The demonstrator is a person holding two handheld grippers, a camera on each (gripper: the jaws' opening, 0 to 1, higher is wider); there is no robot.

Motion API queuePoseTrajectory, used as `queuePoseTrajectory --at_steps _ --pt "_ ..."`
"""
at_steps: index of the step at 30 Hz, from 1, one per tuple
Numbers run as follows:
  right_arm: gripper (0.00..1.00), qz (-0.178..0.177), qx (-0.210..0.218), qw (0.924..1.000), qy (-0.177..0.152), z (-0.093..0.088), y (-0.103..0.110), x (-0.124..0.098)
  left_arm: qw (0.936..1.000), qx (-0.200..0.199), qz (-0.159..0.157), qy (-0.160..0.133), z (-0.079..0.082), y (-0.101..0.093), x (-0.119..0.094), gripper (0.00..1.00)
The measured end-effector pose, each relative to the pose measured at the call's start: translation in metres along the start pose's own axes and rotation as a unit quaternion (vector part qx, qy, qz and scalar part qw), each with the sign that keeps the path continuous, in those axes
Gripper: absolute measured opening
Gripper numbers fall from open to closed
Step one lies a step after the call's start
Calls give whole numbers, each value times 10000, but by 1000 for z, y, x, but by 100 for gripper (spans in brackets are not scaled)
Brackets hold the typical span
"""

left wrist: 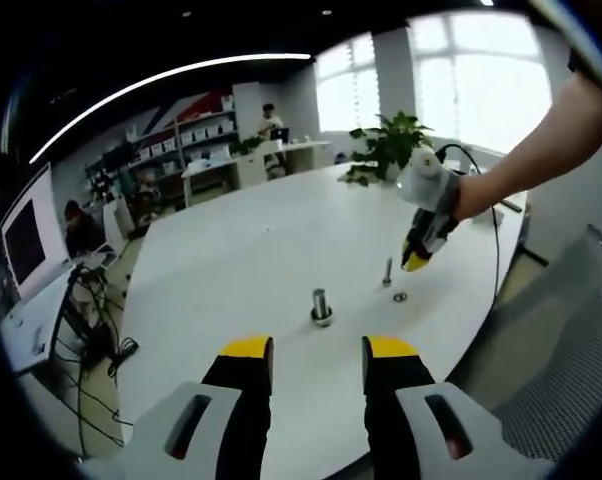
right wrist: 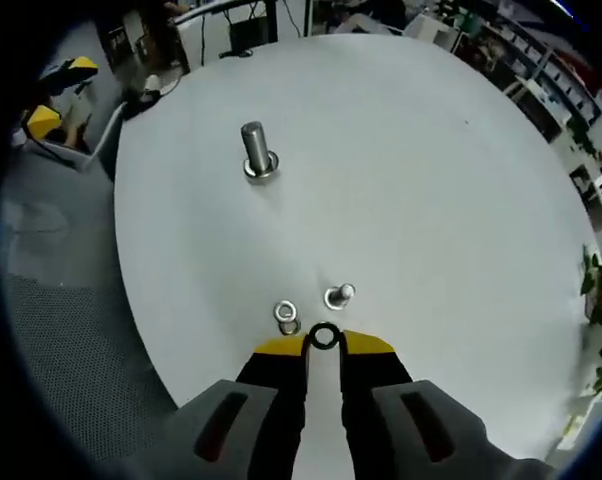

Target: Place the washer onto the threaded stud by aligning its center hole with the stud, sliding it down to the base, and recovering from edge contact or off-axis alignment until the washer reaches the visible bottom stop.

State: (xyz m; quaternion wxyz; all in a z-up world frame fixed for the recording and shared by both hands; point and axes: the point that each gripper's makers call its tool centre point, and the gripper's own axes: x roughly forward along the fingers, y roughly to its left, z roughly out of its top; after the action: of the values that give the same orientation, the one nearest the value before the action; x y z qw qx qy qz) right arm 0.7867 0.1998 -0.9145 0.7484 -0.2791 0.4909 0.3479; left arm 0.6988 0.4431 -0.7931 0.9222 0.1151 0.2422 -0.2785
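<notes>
A thick threaded stud (left wrist: 321, 303) stands upright on its round base on the white round table (left wrist: 231, 260). My left gripper (left wrist: 319, 350) hovers open just short of it, with nothing between its fingers. My right gripper (right wrist: 324, 342) is shut on a small dark washer (right wrist: 324, 336), pinched at its yellow tips above the table. From there the stud (right wrist: 256, 150) lies well ahead and slightly left. The right gripper (left wrist: 417, 260) also appears in the left gripper view, pointing down beyond the stud, held by a person's arm. The left gripper's yellow tips (right wrist: 59, 95) show past the table's far-left edge.
A small upright bolt (right wrist: 339, 295) and a loose nut (right wrist: 286, 313) lie just in front of the right gripper. A mesh chair (right wrist: 61, 330) sits off the table's left edge. A potted plant (left wrist: 386, 145) stands at the table's far side; desks and a monitor (left wrist: 26, 240) lie beyond.
</notes>
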Motion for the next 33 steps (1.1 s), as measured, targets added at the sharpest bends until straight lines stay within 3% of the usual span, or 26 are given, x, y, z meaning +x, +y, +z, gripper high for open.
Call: queuePoseTrajectory --at_steps 12,21,33 --pt "13 -55 -301 9993 -211 26 -12 -10 10000 -11 33 -17 0 1 0 34" --pt "13 42 -502 9987 57 22 -13 1 10000 -23 35 28 -2 1 0 33" --pt "13 40 -508 9986 118 24 -13 7 10000 4 24 66 -3 1 1 33"
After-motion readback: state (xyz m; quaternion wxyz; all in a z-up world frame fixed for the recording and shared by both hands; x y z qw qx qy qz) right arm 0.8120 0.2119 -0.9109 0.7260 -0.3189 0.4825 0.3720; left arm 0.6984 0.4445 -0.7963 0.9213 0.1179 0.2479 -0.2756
